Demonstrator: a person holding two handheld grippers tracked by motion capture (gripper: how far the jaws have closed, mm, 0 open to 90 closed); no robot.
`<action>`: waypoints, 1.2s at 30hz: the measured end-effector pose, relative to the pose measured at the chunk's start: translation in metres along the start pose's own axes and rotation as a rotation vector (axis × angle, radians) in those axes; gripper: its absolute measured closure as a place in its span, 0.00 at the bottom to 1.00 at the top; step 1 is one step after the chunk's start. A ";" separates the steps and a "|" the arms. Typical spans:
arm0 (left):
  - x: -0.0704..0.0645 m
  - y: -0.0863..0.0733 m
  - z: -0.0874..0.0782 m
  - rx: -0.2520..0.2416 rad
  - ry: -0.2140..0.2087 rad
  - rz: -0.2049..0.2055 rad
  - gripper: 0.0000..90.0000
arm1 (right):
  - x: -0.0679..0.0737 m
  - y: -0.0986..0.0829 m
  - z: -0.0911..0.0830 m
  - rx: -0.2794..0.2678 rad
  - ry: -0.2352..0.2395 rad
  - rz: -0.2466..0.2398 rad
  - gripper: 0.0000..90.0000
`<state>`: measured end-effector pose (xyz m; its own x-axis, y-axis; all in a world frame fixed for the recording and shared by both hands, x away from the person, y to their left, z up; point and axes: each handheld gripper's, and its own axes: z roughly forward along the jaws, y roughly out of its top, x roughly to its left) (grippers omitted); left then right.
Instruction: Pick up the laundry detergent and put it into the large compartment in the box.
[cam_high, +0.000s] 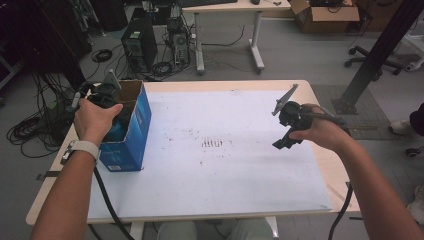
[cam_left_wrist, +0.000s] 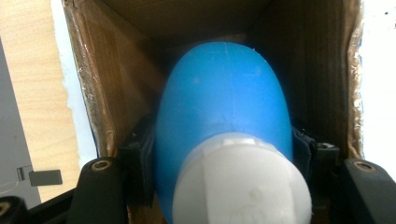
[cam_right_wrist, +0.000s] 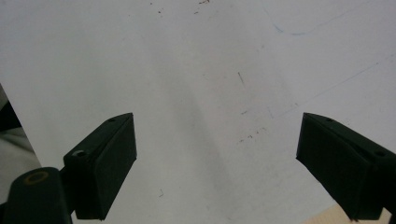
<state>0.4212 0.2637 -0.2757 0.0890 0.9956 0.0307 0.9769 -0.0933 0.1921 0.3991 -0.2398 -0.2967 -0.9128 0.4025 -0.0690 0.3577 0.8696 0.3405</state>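
A blue bottle with a white cap (cam_left_wrist: 223, 112) is clamped between the jaws of my left gripper (cam_left_wrist: 223, 156), its rounded end pointing down into an open cardboard box (cam_left_wrist: 112, 93). From above, that box is blue outside (cam_high: 131, 131) and stands at the table's left edge, with my left gripper (cam_high: 102, 97) held over its opening. My right gripper (cam_high: 283, 141) hovers over the right side of the white sheet (cam_high: 220, 160). Its jaws stand wide apart with nothing between them (cam_right_wrist: 217, 163).
The white sheet covers most of the wooden table (cam_high: 336, 170) and carries small dark marks near its middle (cam_high: 214, 144). Beyond the table stand computer towers (cam_high: 140, 42), cables, another desk (cam_high: 235, 10) and a cardboard box (cam_high: 327, 15).
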 end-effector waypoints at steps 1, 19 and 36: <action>0.000 0.000 0.000 -0.001 -0.001 0.001 0.41 | 0.000 0.000 0.000 0.000 0.002 0.001 0.13; -0.003 0.001 -0.018 -0.046 0.037 -0.018 0.33 | 0.004 0.000 0.001 -0.005 0.029 -0.015 0.14; -0.042 0.004 -0.097 -0.148 0.074 0.106 0.29 | 0.009 -0.003 -0.004 -0.017 0.035 -0.021 0.14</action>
<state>0.4024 0.2198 -0.1809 0.1697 0.9770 0.1292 0.9233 -0.2035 0.3257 0.3896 -0.2397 -0.2947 -0.9264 0.3741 -0.0434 0.3357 0.8725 0.3550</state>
